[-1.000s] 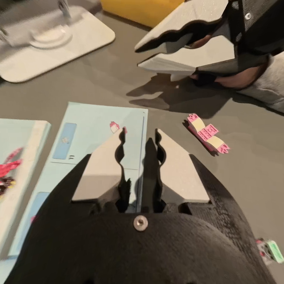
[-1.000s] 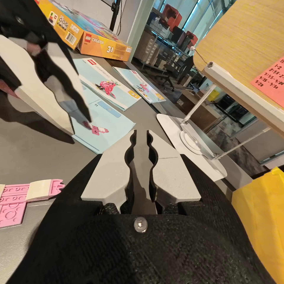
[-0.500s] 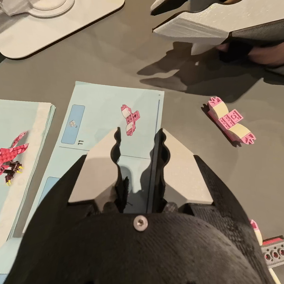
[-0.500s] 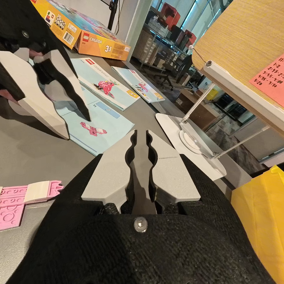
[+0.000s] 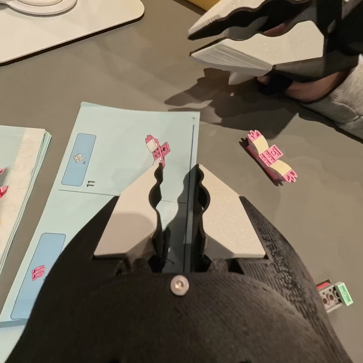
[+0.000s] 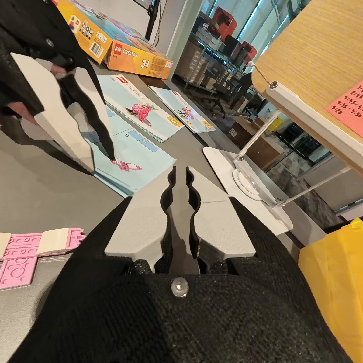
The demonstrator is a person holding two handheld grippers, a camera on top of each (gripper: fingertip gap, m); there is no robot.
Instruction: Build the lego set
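A pink and cream lego assembly (image 5: 272, 157) lies on the grey table right of the open instruction booklet (image 5: 121, 141). It also shows at the left edge of the right wrist view (image 6: 29, 251). My left gripper (image 5: 178, 167) is open and empty over the booklet page. In the right wrist view my left gripper (image 6: 102, 163) has one tip down at the printed picture of the model. My right gripper (image 6: 180, 169) is empty, its jaws only a narrow gap apart, low over the table. In the left wrist view my right gripper (image 5: 190, 46) hangs beyond the assembly.
A small grey, red and mint green lego piece (image 5: 334, 296) lies at the near right. Two closed booklets (image 6: 145, 112) (image 6: 182, 110) and an orange lego box (image 6: 121, 53) lie beyond the open page. A white stand base (image 6: 245, 186) and a yellow object (image 6: 334, 275) are on the right. My hands' fingertips stand some 10 centimetres from each other.
My left gripper has shifted over the open page and come down, so its tip is now at the printed picture. My right gripper has barely moved. The assembly has not moved.
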